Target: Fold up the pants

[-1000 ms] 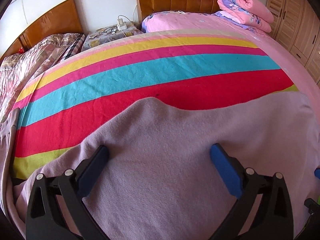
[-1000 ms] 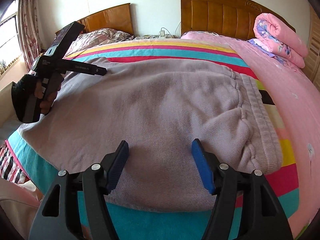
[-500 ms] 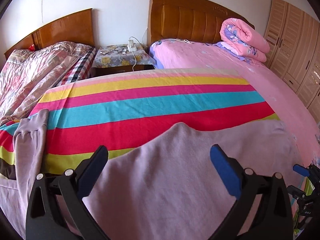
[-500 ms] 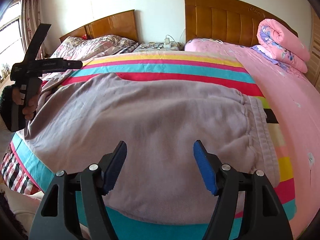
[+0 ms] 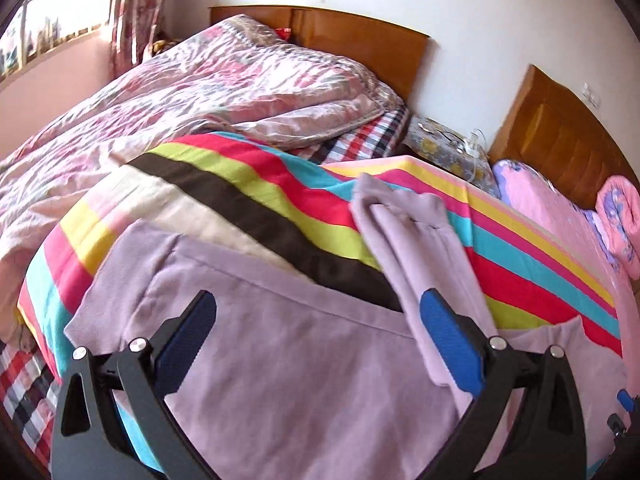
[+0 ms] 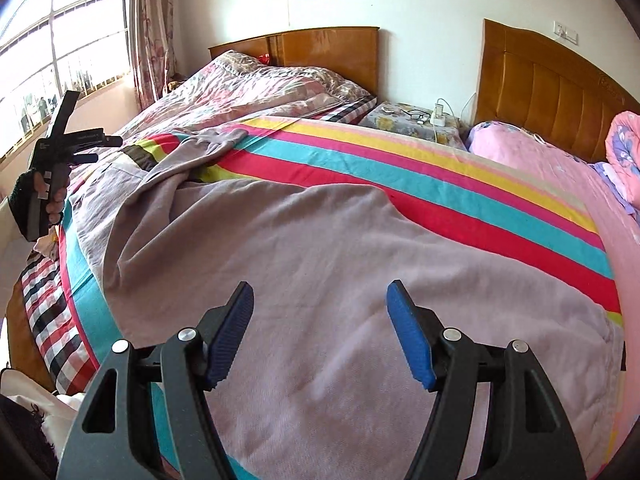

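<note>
Two beds stand side by side against a white wall (image 6: pixel 420 0), each with a brown wood headboard (image 6: pixel 320 52). A small table (image 6: pixel 408 120) sits between them. At the upper left, a big window (image 6: pixel 60 40) lets in bright light beside a flowery curtain (image 6: pixel 152 32).

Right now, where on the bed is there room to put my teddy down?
The striped sheet is bare between the purple pants and the pink bedding by the headboard. The near side is covered by pants, and the other bed by a rumpled quilt.

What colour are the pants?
Pale lilac pants, plain, no pattern; clearest in the right wrist view.
</note>
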